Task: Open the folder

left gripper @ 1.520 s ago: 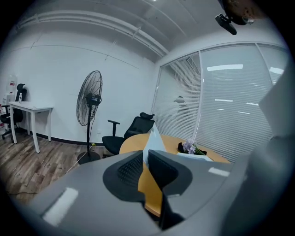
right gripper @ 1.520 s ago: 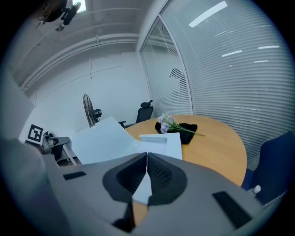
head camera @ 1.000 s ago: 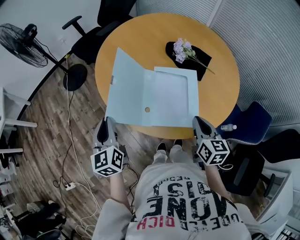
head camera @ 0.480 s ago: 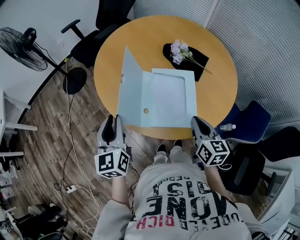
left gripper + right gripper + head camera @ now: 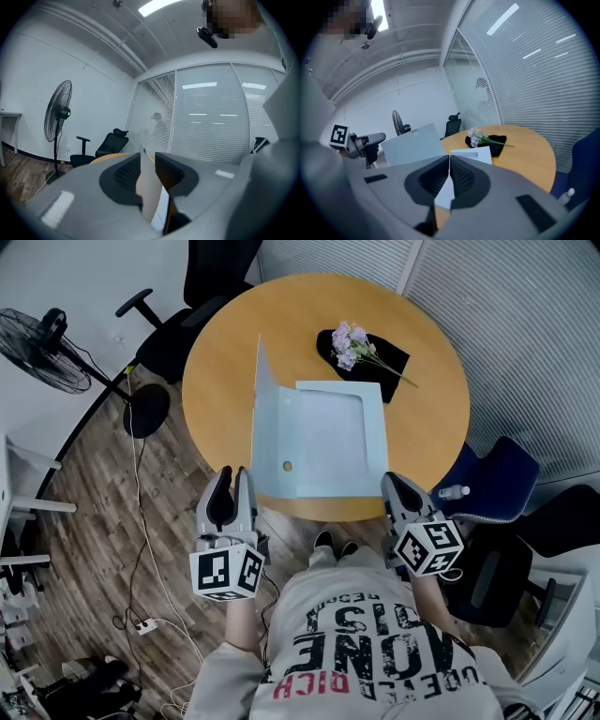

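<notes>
One folder (image 5: 323, 442): pale blue, lying open on the round wooden bench (image 5: 225, 343), its near edge at the bench's near rim.
Folder contents: the base panel carries a framed pocket (image 5: 328, 427) with a paler rectangle inside; whether that is paper cannot be told. A small round spot (image 5: 287, 465) sits near the spine.
Cover (image 5: 263, 399): stands nearly upright on the spine, along the folder's left side.
Black cloth (image 5: 386, 362): on the bench just beyond the folder's far right corner, with a sprig of purple flowers (image 5: 349, 341) lying on it.
Left tool (image 5: 233, 476): jaws part-way apart, having just been opening. The cover's near edge stands in the gap, and the pads do not press on it.
Right tool (image 5: 392, 482): jaws closed together on the folder's near right corner.
Change, cover: a second ago it leaned wide to the left; it has since swung up towards vertical.
Change, left tool: has shifted rightward and in towards the bench, following the cover.
Change, right tool: on the same corner as before, with no visible shift.
</notes>
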`<move>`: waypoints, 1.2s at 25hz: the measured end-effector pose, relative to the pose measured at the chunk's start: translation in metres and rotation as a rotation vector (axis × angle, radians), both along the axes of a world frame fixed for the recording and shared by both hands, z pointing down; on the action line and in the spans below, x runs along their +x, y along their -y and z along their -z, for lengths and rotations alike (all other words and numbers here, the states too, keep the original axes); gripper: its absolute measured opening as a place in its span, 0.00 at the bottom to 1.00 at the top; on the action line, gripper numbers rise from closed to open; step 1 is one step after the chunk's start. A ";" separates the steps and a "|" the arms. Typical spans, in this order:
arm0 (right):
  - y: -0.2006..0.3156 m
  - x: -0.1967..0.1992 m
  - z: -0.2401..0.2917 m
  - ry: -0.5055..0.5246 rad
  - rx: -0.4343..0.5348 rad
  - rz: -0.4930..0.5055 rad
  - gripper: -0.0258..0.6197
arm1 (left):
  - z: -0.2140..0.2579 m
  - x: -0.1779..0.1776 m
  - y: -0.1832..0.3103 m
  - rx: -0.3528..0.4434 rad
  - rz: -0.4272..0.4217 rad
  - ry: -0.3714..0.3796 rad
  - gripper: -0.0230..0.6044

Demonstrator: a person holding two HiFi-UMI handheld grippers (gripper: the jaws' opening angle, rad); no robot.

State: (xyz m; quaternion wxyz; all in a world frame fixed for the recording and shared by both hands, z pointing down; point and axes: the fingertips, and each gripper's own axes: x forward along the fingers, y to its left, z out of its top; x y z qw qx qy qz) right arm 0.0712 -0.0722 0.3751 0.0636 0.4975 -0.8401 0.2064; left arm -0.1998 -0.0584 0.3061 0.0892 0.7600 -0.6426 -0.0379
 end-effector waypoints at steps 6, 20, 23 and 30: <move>0.001 0.005 0.021 0.021 0.045 -0.006 0.06 | 0.018 0.016 0.004 0.038 -0.046 -0.008 0.20; -0.028 0.037 0.069 0.056 0.143 -0.032 0.06 | 0.053 0.065 -0.016 0.108 -0.092 0.091 0.05; -0.043 0.043 0.080 0.067 0.159 -0.032 0.06 | 0.063 0.079 -0.028 0.119 -0.104 0.093 0.05; -0.078 0.050 0.106 0.084 0.196 0.010 0.06 | 0.080 0.118 -0.062 0.139 -0.147 0.107 0.05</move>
